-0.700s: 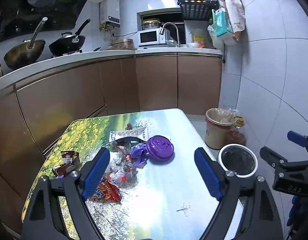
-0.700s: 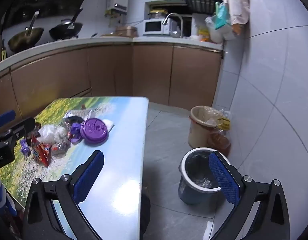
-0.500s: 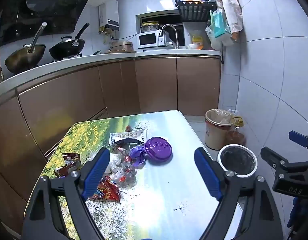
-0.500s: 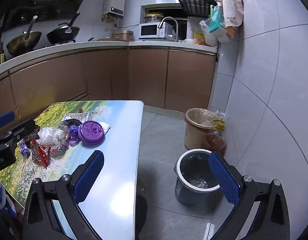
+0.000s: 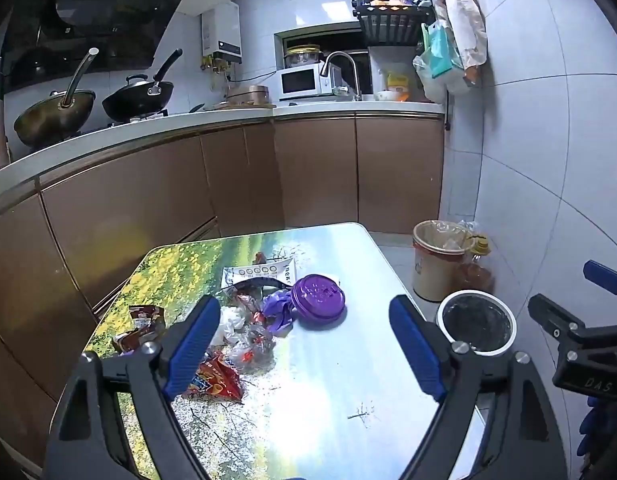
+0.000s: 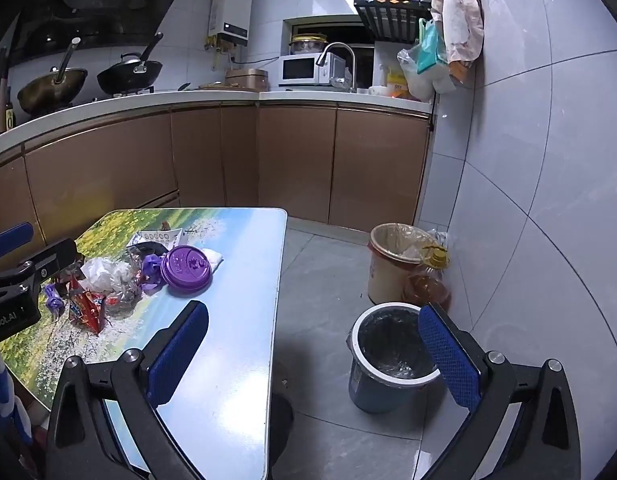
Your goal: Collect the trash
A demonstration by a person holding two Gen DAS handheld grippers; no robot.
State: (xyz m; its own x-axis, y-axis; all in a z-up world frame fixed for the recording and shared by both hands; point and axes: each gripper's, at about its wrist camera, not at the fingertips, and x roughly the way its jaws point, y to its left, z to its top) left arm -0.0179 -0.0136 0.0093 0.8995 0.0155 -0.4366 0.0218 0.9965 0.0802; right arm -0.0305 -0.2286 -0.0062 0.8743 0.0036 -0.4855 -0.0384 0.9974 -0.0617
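A heap of trash lies on the printed table [image 5: 332, 384]: a purple lid [image 5: 317, 297], a purple wrapper [image 5: 278, 310], clear plastic [image 5: 250, 340], a red snack bag [image 5: 216, 380], a brown wrapper [image 5: 140, 326] and a paper slip [image 5: 260, 274]. My left gripper [image 5: 304, 344] is open and empty, above the table just short of the heap. My right gripper [image 6: 312, 352] is open and empty, over the table's right edge. The lid [image 6: 186, 269] and red bag [image 6: 86, 310] show left of it. A grey bin with a black liner [image 6: 388, 356] stands on the floor.
A beige bin with a liner [image 6: 392, 264] and an oil bottle [image 6: 428, 284] stand by the tiled wall. Brown cabinets [image 5: 308, 176] run behind the table. The counter holds woks [image 5: 136, 98], a microwave [image 5: 304, 82] and a tap.
Both grippers have pulled back and risen a little; the table and heap appear slightly farther away. The trash has not moved. Both grippers stay open.
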